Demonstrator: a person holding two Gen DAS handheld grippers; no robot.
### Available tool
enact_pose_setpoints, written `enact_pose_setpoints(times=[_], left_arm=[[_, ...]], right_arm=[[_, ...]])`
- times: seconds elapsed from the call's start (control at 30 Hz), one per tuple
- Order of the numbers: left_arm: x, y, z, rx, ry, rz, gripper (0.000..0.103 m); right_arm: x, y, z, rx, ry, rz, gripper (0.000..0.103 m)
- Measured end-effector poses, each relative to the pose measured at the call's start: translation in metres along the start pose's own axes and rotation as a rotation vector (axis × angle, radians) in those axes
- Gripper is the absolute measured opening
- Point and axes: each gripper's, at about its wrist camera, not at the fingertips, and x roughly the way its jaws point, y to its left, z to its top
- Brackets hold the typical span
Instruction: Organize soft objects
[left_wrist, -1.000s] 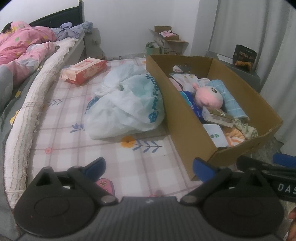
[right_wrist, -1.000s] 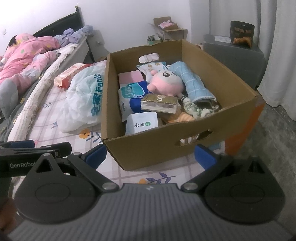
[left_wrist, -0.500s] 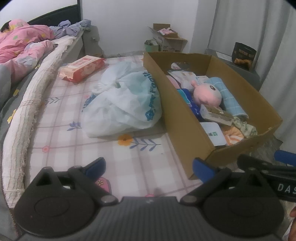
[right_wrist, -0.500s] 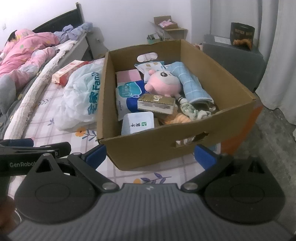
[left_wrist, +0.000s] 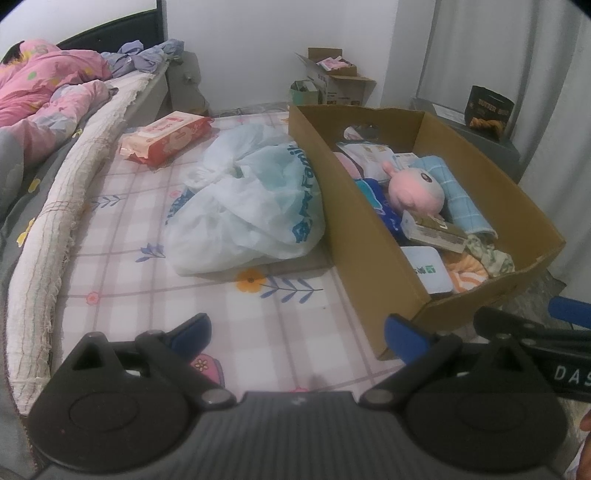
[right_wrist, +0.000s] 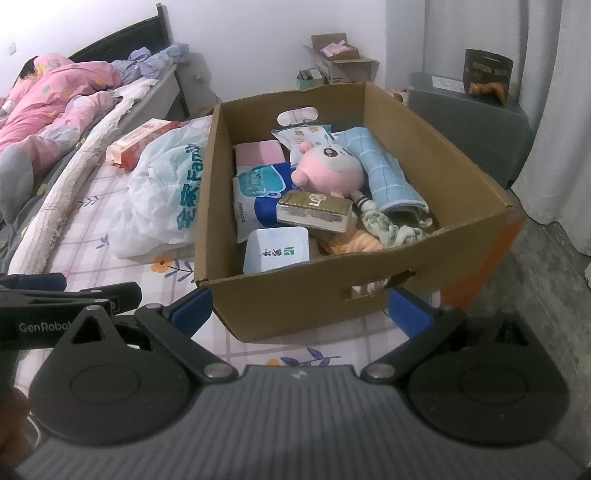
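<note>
An open cardboard box (right_wrist: 369, 291) (left_wrist: 354, 221) stands on a checked floral sheet (left_wrist: 147, 266). Inside lie a pink plush toy (right_wrist: 327, 171) (left_wrist: 415, 190), a rolled light-blue towel (right_wrist: 384, 170) (left_wrist: 458, 192), a blue-and-white soft pack (right_wrist: 258, 199), a pink pack (right_wrist: 258, 153), a gold-brown box (right_wrist: 314, 210), a white packet (right_wrist: 277, 251) and orange and patterned cloths (right_wrist: 384, 229). My right gripper (right_wrist: 299, 314) is open just before the box's near wall. My left gripper (left_wrist: 297, 332) is open over the sheet, left of the box.
A knotted white plastic bag (left_wrist: 247, 206) (right_wrist: 166, 195) leans on the box's left side. A red wipes pack (left_wrist: 166, 136) lies farther back. A bed with pink bedding (left_wrist: 44, 103) runs along the left. A grey cabinet (right_wrist: 469, 122) and curtains stand at the right.
Both views have shifted slightly, and the box and bag sit a little differently in frame. Both grippers stay open and hold nothing.
</note>
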Motion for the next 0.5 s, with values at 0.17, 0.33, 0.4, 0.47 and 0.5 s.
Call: enact_pose_setpoints(times=[0.17, 0.33, 0.4, 0.47, 0.5], left_arm=[[0.0002, 0.0001, 0.0003, 0.001, 0.001, 0.001, 0.101], [0.0012, 0.0018, -0.0001, -0.002, 0.004, 0.0, 0.101], [0.0011, 0.0022, 0.0, -0.002, 0.005, 0.0, 0.101], [0.001, 0.0023, -0.0001, -0.003, 0.005, 0.0, 0.101], [0.0008, 0.0024, -0.0002, -0.003, 0.004, -0.001, 0.101]], right_arm=[[-0.0001, 0.0002, -0.0001, 0.001, 0.0, 0.0, 0.102], [0.0008, 0.0007, 0.0006, -0.001, 0.002, 0.0, 0.102], [0.0005, 0.0009, 0.0002, 0.001, 0.002, 0.0, 0.102], [0.0005, 0.001, 0.0002, 0.0, 0.001, 0.0, 0.102], [0.0004, 0.0011, 0.0001, 0.0, 0.001, -0.001, 0.102]])
